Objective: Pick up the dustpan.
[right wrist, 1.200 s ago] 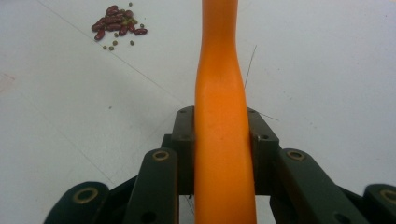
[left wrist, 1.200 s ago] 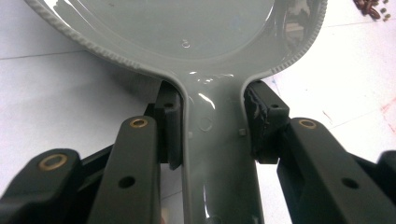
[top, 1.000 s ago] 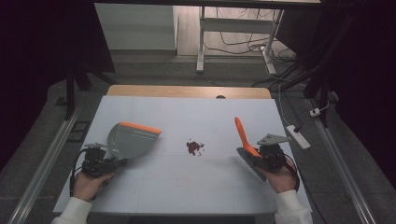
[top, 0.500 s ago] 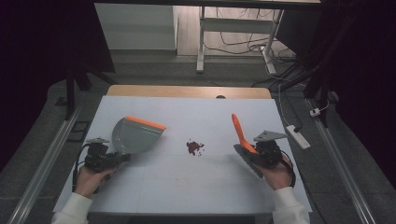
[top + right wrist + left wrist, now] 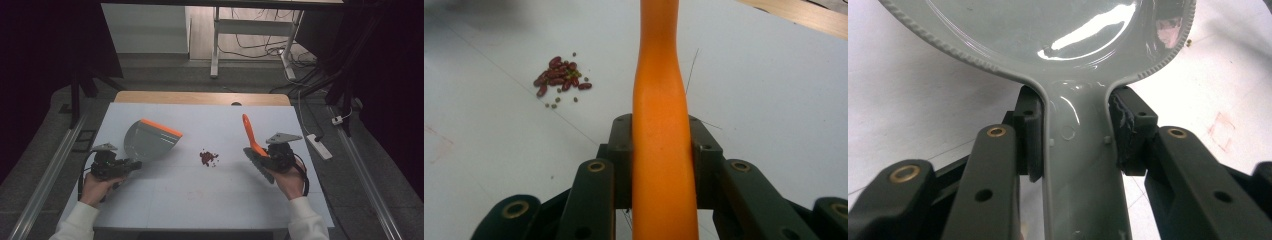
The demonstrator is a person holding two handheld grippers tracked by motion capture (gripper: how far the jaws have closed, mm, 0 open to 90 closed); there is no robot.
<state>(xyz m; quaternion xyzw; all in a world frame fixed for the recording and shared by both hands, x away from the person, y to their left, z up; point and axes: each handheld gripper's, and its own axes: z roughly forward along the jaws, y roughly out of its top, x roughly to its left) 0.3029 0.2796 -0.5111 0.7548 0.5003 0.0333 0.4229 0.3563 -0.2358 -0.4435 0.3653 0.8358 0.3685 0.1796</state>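
Observation:
A grey dustpan (image 5: 150,141) with an orange front lip hangs over the left of the white table (image 5: 210,200). My left gripper (image 5: 131,164) is shut on its grey handle (image 5: 1075,165), and the pads press on both sides just behind the pan (image 5: 1048,30). A small heap of red beans (image 5: 208,157) with a few green ones lies at the table's middle. To its right my right gripper (image 5: 260,156) is shut on a brush, whose orange handle (image 5: 247,131) points away and up. In the right gripper view the handle (image 5: 659,100) runs between the jaws, with the beans (image 5: 560,79) ahead on the left.
The table's far edge is a bare wooden strip (image 5: 200,97). Metal rails (image 5: 45,175) run along the floor on both sides. A white power strip (image 5: 318,146) lies on the floor at the right, and a desk frame (image 5: 215,45) with cables stands beyond.
My right gripper has carried the brush a little to the left and away, closer to the beans. The dustpan's orange lip has shifted slightly right; the left hand has hardly moved.

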